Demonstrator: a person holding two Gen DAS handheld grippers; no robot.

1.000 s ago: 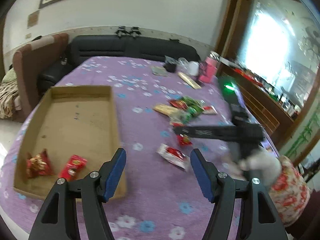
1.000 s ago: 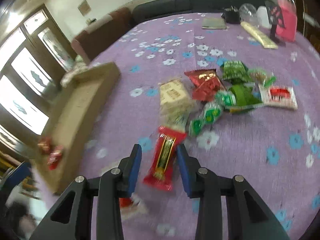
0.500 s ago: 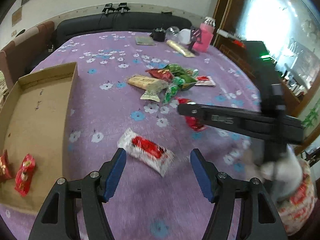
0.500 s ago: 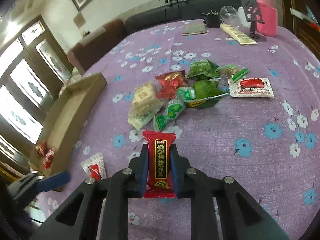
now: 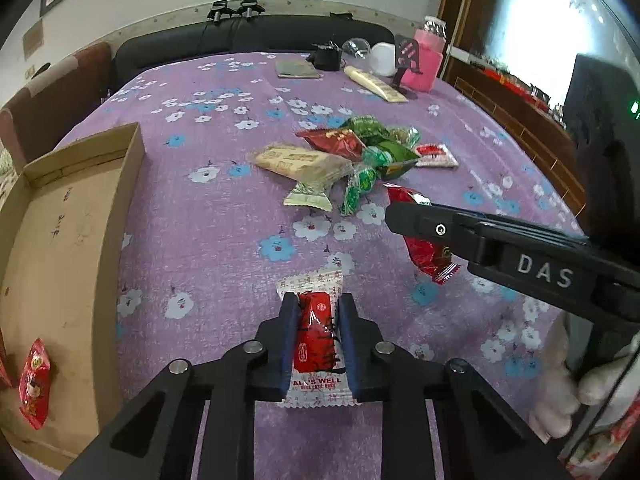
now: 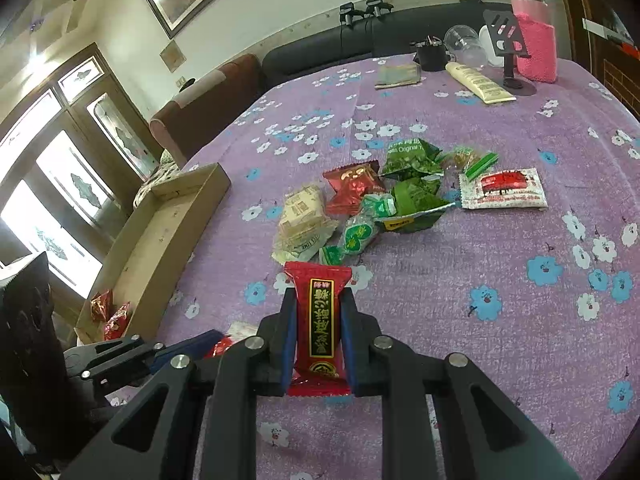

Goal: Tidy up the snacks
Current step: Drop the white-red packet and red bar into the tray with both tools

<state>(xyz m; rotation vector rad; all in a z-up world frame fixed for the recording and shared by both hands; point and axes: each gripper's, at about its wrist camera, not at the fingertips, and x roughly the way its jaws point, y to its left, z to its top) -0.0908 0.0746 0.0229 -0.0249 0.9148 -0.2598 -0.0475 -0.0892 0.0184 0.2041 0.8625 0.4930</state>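
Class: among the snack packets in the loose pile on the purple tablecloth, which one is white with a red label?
The flat white packet with the red panel, at the pile's right edge in the right wrist view. Its neighbours are green, red or beige.

Both tongs are matte black plastic frames with triangular cut-outs and round silver screw heads at the joints. The left tongs (image 5: 318, 338) carry flat blue pads (image 5: 289, 344) on the inner faces of the fingers, and so do the right tongs (image 6: 319, 340). Seen side-on, the right tongs' body bears pale letters "DAS". A white glove (image 5: 560, 392) and a red floral sleeve (image 5: 600, 440) show beneath it.
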